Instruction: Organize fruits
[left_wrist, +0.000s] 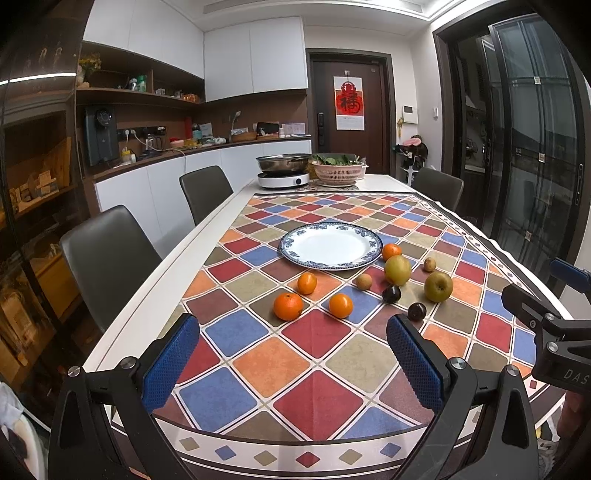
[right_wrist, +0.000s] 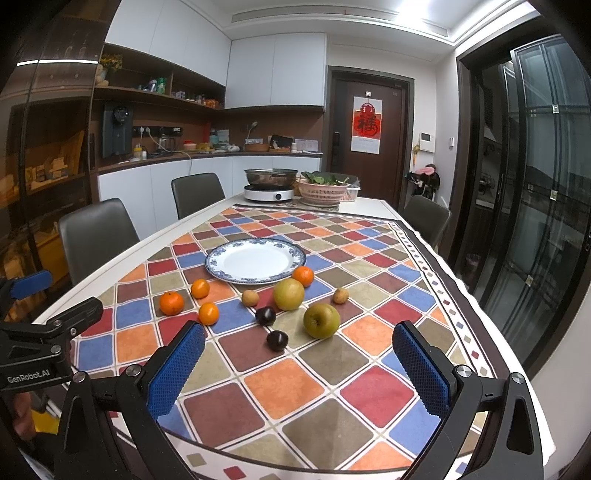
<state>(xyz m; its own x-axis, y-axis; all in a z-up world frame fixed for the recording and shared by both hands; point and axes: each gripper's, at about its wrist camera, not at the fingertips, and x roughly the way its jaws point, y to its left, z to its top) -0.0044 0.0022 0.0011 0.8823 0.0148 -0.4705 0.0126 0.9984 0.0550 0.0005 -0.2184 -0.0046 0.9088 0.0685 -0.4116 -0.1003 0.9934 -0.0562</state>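
An empty white plate with a blue rim (left_wrist: 330, 245) (right_wrist: 255, 260) sits mid-table on the checked cloth. In front of it lie several oranges (left_wrist: 288, 305) (right_wrist: 171, 303), two green-yellow pears (left_wrist: 438, 286) (right_wrist: 321, 320), two dark plums (left_wrist: 416, 311) (right_wrist: 277, 340) and two small brown fruits (left_wrist: 364, 281) (right_wrist: 250, 298). My left gripper (left_wrist: 293, 363) is open and empty, above the near table edge, short of the oranges. My right gripper (right_wrist: 299, 369) is open and empty, short of the near plum and pear. Each gripper shows at the edge of the other's view.
An induction cooker with a steel pan (left_wrist: 283, 169) (right_wrist: 270, 184) and a pink basket of greens (left_wrist: 339, 168) (right_wrist: 322, 190) stand at the table's far end. Dark chairs (left_wrist: 107, 258) (right_wrist: 94, 236) line the left side, one (left_wrist: 437, 186) on the right.
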